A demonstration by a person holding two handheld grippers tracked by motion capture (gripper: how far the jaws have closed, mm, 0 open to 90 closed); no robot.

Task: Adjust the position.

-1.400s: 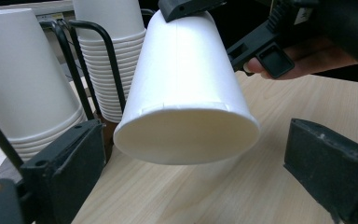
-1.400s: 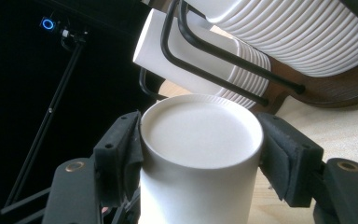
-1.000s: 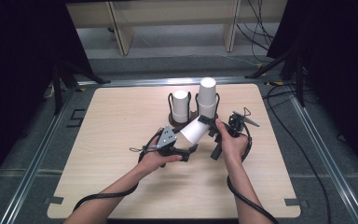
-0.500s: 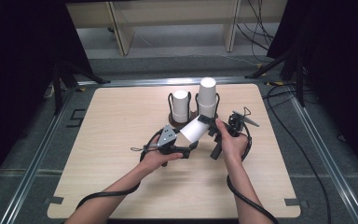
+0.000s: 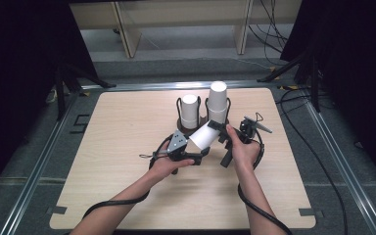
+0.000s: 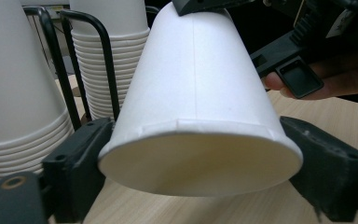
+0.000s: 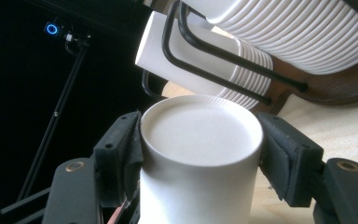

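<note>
At centre frame we hold the paper cup (image 5: 206, 135) tilted between both grippers, right gripper (image 5: 223, 135) clamping its narrow base, left gripper (image 5: 194, 150), jaws just closing, squeezing its wide rim.

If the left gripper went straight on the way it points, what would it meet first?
Probably the right gripper, clamped on the far end of the cup that the left gripper holds; depth is hard to judge.

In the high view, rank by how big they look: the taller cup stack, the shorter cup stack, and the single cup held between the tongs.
1. Taller cup stack.
2. Shorter cup stack and held cup: they look about alike; the cup is tilted and raised nearer the camera, so I would not rank them.
</note>
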